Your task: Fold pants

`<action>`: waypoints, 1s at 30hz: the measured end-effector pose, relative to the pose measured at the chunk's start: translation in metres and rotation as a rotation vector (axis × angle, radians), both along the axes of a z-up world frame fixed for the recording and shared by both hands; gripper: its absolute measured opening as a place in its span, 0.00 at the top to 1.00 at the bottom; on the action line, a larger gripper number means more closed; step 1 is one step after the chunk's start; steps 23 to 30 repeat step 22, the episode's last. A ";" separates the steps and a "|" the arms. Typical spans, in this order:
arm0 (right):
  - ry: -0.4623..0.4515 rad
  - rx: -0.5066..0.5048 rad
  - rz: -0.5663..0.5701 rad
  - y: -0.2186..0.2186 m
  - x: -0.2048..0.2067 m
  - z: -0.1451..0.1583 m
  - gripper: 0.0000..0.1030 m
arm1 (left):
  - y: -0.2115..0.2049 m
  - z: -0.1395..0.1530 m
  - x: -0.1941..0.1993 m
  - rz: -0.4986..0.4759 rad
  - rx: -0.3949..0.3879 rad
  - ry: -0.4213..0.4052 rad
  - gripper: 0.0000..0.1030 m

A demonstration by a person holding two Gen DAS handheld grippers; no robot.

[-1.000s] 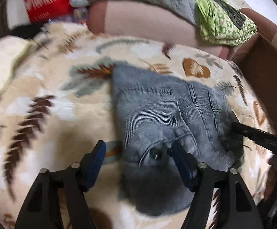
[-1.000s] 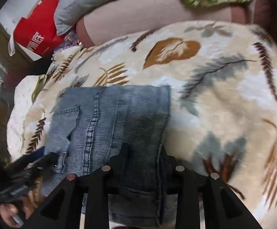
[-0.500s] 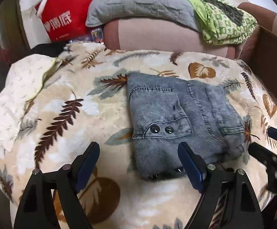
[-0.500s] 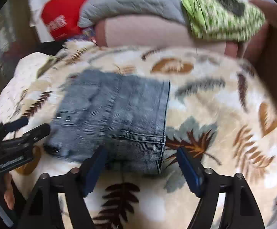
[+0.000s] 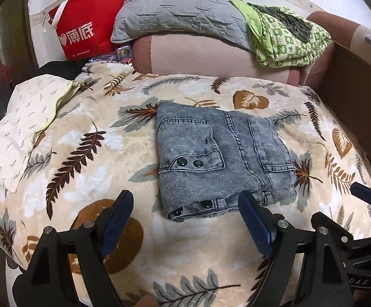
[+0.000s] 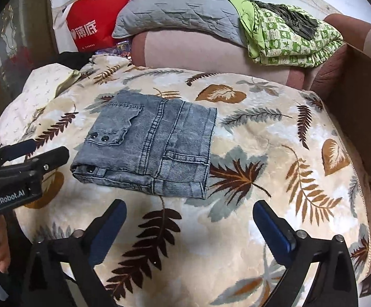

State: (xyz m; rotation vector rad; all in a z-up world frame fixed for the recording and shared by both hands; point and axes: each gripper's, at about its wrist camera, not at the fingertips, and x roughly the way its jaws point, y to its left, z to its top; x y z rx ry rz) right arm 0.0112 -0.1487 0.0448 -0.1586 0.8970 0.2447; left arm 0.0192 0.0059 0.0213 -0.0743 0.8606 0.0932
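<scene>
Folded grey pants point(image 6: 149, 148) lie on a leaf-print blanket point(image 6: 262, 153); the right gripper point(image 6: 189, 220), jaws opening, hovers empty nearby.

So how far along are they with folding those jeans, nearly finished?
It looks essentially done. The grey jeans lie as a compact folded rectangle on the leaf-print blanket. Nothing is in hand: the left gripper stands open with empty jaws, and the right gripper has its jaws opening, nothing between them, both clear of the denim. At most a little tidying seems left.
</scene>
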 end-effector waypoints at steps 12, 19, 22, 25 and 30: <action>0.025 -0.030 -0.029 0.006 0.004 -0.009 0.00 | 0.001 0.003 0.003 -0.016 -0.035 -0.011 0.13; 0.027 -0.030 -0.035 0.005 0.007 -0.010 0.00 | 0.004 0.007 0.006 -0.021 -0.065 -0.032 0.02; 0.030 -0.031 -0.035 0.007 0.007 -0.011 0.00 | 0.003 0.008 0.011 -0.024 -0.059 -0.024 0.02; 0.030 -0.031 -0.035 0.007 0.007 -0.011 0.00 | 0.003 0.008 0.011 -0.024 -0.059 -0.024 0.02; 0.030 -0.031 -0.035 0.007 0.007 -0.011 0.00 | 0.003 0.008 0.011 -0.024 -0.059 -0.024 0.02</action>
